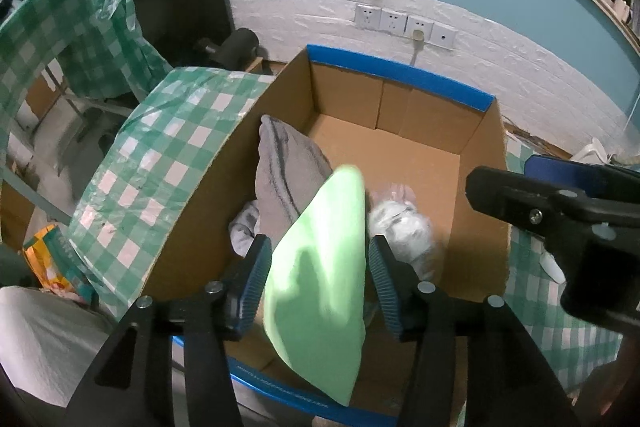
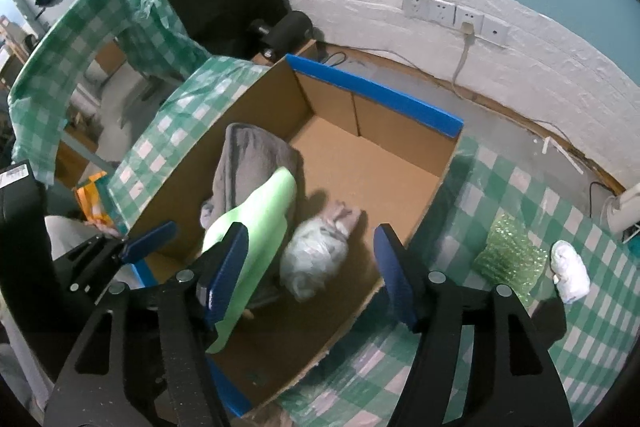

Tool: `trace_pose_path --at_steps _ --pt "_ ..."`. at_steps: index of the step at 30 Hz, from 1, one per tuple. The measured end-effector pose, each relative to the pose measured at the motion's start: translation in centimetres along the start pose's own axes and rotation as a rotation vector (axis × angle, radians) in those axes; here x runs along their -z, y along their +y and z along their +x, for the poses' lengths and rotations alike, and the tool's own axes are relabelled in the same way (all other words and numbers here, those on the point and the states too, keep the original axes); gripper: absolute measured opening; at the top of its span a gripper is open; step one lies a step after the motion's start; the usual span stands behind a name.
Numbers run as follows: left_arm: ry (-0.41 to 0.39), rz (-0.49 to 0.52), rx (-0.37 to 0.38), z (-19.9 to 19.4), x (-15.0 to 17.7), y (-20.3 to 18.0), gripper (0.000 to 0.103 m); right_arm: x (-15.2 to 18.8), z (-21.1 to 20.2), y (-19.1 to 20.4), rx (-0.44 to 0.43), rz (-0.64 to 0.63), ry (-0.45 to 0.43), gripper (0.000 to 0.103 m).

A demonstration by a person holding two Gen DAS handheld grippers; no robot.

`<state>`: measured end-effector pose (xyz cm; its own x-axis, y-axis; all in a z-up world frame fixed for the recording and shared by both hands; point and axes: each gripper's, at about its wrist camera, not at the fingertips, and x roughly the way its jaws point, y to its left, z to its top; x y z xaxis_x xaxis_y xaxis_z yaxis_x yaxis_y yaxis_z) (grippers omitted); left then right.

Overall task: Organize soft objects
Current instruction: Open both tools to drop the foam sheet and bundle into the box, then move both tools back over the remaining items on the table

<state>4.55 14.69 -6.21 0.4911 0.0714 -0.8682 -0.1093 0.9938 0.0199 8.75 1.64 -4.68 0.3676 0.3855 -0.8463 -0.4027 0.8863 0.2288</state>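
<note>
Nearest, the left gripper (image 1: pixel 318 273) stood with its jaws apart around the light green cloth (image 1: pixel 320 267), pads clear of it. Likewise the right gripper (image 2: pixel 310 273) gaped over the cardboard box (image 2: pixel 412 227). Inside lay the green cloth, a bagged white bundle (image 2: pixel 314 255) and, farther back, a grey towel (image 2: pixel 250 163).

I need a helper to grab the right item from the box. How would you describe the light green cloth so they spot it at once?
Look into the open cardboard box with blue-taped edges on the checked tablecloth. Along its left wall, the light green cloth leans over a grey towel. It is the only bright, smooth piece; the bagged bundle beside it is whitish.
</note>
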Motion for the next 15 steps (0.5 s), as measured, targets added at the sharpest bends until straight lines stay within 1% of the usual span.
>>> trace_pose_path --at_steps 3,15 --pt "-0.008 0.01 0.002 -0.2 -0.1 -0.4 0.058 0.2 -0.5 -0.5 0.009 0.005 -0.005 0.07" --pt "-0.041 0.073 0.026 -1.7 -0.2 -3.4 0.065 1.8 -3.1 -3.8 0.045 0.045 -0.033 0.074"
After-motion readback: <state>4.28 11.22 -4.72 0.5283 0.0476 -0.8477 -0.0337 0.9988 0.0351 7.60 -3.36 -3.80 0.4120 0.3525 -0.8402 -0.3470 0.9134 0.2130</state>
